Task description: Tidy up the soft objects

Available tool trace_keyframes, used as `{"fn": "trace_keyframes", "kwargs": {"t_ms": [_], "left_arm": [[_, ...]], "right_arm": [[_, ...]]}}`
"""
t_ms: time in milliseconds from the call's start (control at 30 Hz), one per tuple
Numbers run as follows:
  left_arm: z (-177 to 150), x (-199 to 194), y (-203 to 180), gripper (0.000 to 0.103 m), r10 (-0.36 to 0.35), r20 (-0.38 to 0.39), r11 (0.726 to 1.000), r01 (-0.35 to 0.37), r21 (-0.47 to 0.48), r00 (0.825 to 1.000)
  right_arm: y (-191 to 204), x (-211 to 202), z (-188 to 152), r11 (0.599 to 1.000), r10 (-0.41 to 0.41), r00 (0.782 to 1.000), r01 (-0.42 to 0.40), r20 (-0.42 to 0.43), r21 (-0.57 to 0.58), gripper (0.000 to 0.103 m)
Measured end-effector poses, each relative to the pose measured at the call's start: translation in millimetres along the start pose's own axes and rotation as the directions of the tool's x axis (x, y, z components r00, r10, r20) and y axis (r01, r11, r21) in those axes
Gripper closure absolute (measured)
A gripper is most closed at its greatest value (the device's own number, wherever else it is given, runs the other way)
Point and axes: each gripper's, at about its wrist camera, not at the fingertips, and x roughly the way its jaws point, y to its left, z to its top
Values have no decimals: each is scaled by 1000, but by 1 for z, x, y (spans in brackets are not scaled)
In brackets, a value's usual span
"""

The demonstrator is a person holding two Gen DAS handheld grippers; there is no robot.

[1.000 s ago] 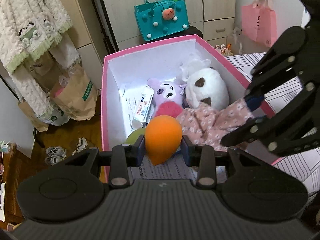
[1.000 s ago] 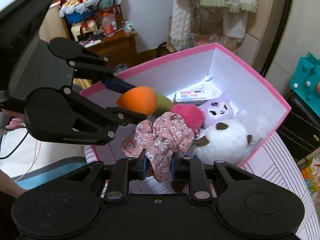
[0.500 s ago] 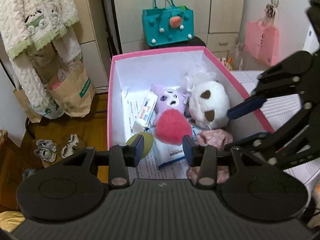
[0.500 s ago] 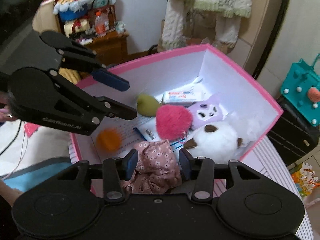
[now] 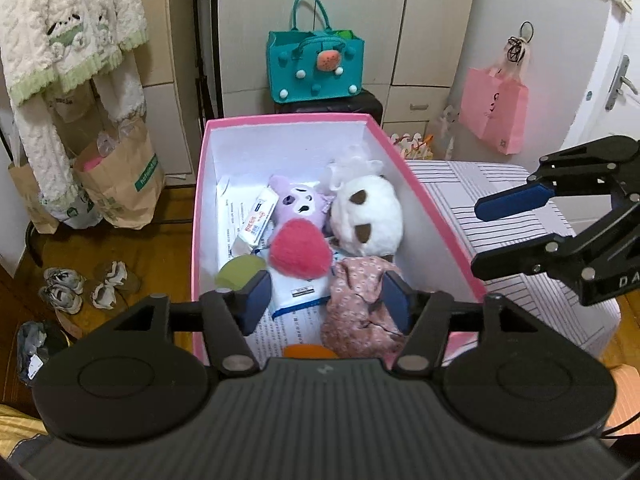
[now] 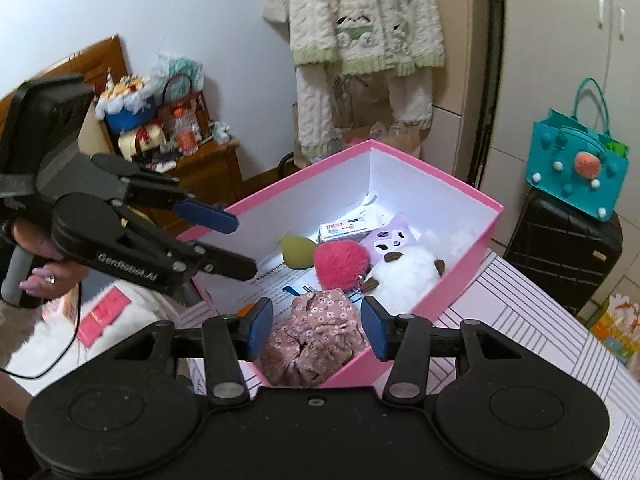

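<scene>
Striped white cloth covers the surface that carries the pink box, and the box sits at that surface's left edge in the left wrist view, above a wooden floor. Around it we see a cream knitted garment hanging at the left, brown paper bags below it, a teal felt bag on a dark case against the pale cupboards, and a pink bag hung at the right. In the right wrist view a wooden side table crowded with small items stands by the white wall. Inside the box, on printed paper sheets, lie a white plush and a purple plush toward the far end, a small carton by the left wall, a pink fluffy ball in the middle, and an olive-green sponge beside it. The floral scrunchie lies at the near right corner of the box, and the orange sponge shows only as a sliver at the near end. Our left gripper has just been opening, its jaws parted over the box and pressing on nothing. Our right gripper has just been opening too, its jaws apart on either side of the scrunchie without touching it. A hand holds the left gripper's handle.
</scene>
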Motion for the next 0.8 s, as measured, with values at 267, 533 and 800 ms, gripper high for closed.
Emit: {"fn": "trace_keyframes", "kwargs": {"t_ms": [267,533,800], "left_arm": [[-5,-28,-28,26,-8,28,1000,7,30,1000],[-9,-50,-57,0,79,88,997,-80,9,993],[-9,-50,-77,0,157,-2,988,-157,-1,988]], "right_arm": [[5,-36,-16,997,-62,997,60,53,45,36],[12,-79,-35,990,-130,987,124,95,66,10],[8,-99,-53,939,-313,949,316,-49,136,4]]}}
